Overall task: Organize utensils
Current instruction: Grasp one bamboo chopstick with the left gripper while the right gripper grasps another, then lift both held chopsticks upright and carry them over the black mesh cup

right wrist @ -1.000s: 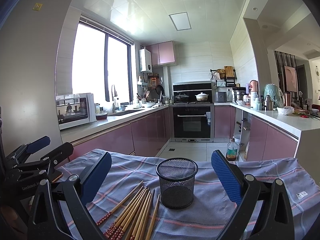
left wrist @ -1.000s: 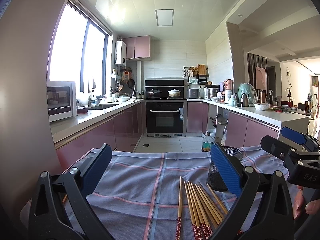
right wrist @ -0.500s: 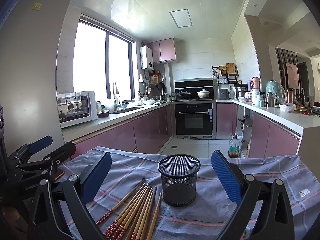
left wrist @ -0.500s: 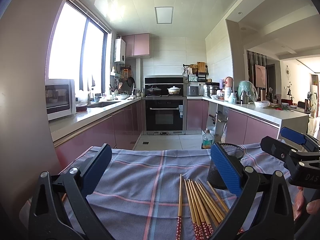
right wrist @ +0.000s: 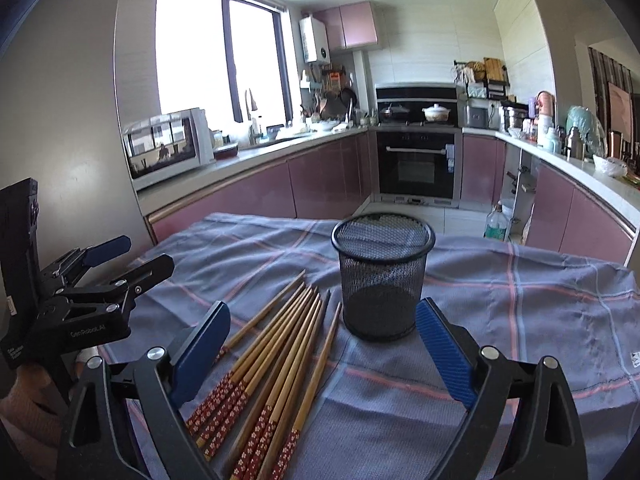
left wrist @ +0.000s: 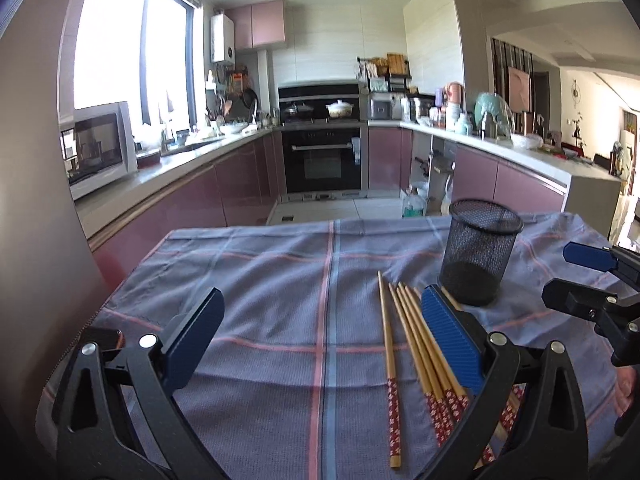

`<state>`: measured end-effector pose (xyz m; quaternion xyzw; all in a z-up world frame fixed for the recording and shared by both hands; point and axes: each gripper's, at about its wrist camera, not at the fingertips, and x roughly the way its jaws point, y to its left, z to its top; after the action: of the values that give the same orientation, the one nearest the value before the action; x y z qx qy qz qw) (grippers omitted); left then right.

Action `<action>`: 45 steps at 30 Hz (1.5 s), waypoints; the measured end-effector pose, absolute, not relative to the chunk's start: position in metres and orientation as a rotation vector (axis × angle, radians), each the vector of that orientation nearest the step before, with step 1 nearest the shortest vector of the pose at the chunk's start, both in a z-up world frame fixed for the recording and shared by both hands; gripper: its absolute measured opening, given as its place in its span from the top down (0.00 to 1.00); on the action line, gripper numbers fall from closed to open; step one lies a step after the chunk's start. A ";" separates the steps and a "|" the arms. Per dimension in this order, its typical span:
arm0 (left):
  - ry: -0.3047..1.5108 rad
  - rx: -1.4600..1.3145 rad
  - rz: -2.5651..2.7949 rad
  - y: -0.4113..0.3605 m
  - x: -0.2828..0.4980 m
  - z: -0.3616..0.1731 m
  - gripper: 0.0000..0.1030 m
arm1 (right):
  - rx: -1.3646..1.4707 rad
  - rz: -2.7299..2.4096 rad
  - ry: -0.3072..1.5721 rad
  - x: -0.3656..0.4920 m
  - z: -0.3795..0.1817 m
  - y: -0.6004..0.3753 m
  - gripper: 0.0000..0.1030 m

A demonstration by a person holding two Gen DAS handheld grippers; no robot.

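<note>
Several wooden chopsticks with red patterned ends lie in a loose bundle on a blue checked cloth; they also show in the right wrist view. A black mesh cup stands upright and empty just beyond them, also seen in the right wrist view. My left gripper is open, above the cloth, its right finger over the bundle. My right gripper is open above the chopsticks, just short of the cup. Each gripper shows at the edge of the other's view.
The cloth-covered table ends at a far edge, with kitchen floor beyond. Counters with pink cabinets run left and right, with an oven at the back. A microwave stands on the left counter.
Both grippers have tilted down and moved forward over the table, so the chopsticks and cup look nearer. Both stay open and nothing on the cloth has moved.
</note>
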<state>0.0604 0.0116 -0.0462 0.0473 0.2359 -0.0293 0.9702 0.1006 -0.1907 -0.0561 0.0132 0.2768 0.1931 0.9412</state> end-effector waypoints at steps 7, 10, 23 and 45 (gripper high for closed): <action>0.652 0.165 -0.136 0.003 0.104 -0.089 0.25 | 0.023 0.409 0.781 0.129 -0.093 -0.179 0.55; 0.699 0.199 -0.163 -0.009 0.119 -0.102 0.31 | 0.022 0.411 0.836 0.139 -0.103 -0.175 0.63; 0.842 0.231 -0.233 -0.033 0.165 -0.128 0.51 | 0.013 0.417 0.919 0.167 -0.115 -0.160 0.81; 0.871 0.035 -0.312 -0.015 0.171 -0.115 0.93 | 0.094 0.523 0.809 0.148 -0.075 -0.191 0.95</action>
<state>0.1712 -0.0154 -0.1151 0.0170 0.4202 -0.1502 0.8947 0.1482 -0.1913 -0.0754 0.0450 0.3890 0.2513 0.8852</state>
